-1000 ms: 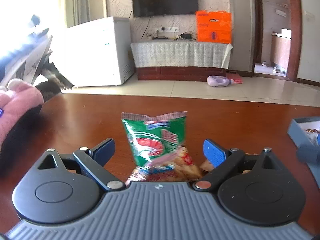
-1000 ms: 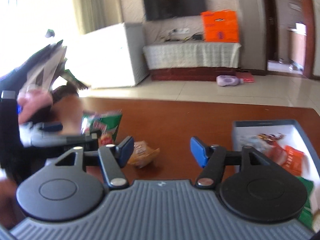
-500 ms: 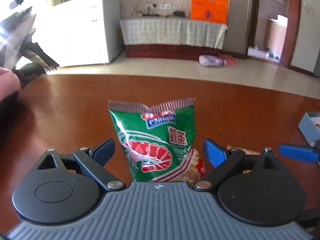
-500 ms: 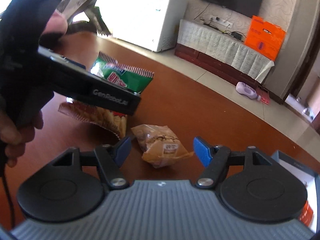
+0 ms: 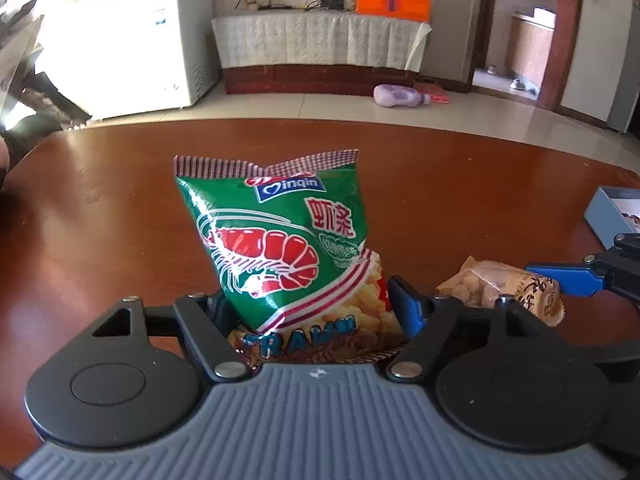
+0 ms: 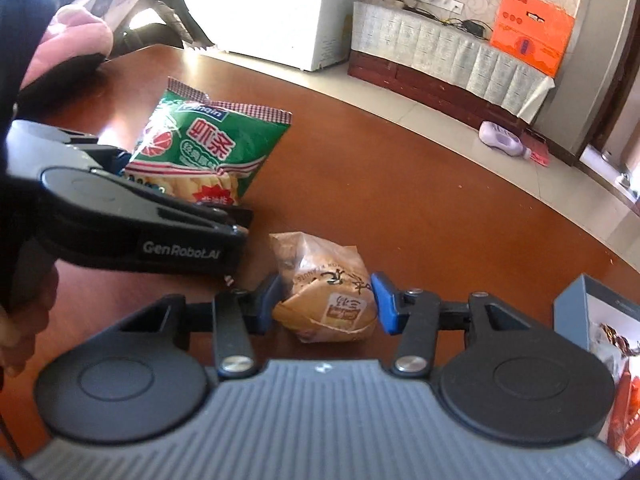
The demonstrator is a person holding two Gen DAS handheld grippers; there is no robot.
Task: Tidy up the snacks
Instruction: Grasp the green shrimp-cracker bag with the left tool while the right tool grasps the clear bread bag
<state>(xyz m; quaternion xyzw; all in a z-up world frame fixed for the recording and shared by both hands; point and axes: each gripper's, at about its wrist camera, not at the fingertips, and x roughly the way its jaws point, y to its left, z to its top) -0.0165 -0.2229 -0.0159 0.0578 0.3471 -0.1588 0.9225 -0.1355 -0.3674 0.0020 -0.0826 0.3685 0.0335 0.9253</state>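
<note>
Left gripper [image 5: 310,300] closing, green prawn-cracker bag [image 5: 280,240] already between the jaws at lower centre of left wrist view; pads look to be at the bag's lower corners, firm contact not confirmed. Bag's long axis running up-frame, away from the fingers, serrated top edge at the far end. Right gripper [image 6: 326,306] also closing, brown peanut packet [image 6: 326,284] straddled at centre of right wrist view; left pad touching the wrapper, right pad just beside it, so not yet clamped. Packet squat, slightly longer up-frame, lying flat on brown table [image 6: 400,184]. Each hand on its own nearest item; left gripper body visible mid-left in right view, packets near each other but apart. Blue box [image 6: 570,312] at right edge, holding some red and orange packets, likely drop-off. Count: two grippers, two loose snacks, one box.
</note>
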